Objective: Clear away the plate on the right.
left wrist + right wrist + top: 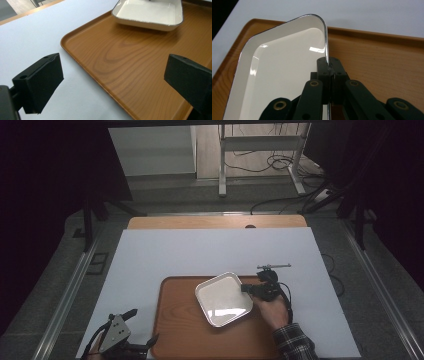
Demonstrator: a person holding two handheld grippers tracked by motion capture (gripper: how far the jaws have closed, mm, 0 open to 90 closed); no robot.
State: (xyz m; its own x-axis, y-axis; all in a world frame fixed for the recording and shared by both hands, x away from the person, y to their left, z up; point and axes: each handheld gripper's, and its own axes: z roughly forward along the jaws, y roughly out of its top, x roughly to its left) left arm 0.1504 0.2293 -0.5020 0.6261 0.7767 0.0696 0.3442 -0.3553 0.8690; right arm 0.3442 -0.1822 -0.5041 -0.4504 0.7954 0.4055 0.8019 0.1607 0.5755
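A white square dish (pixel 223 299) with a dark rim lies over a wooden tray (pixel 182 335), tilted, its right edge lifted. My right gripper (pixel 246 288) is shut on that right rim; in the right gripper view the two black jaws (pixel 329 68) pinch the thin rim of the dish (pixel 282 67) above the tray (pixel 377 57). My left gripper (pixel 140 330) rests at the tray's near left corner, open, with nothing between its fingers (pixel 40 82); ahead of it lie the tray (pixel 130 60) and the dish (pixel 150 13).
A white sheet (pixel 200 250) covers the table, with a wooden strip (pixel 215 222) at its far edge. Bare sheet lies left, right and beyond the tray. A desk frame and cables (pixel 265 165) stand on the floor behind.
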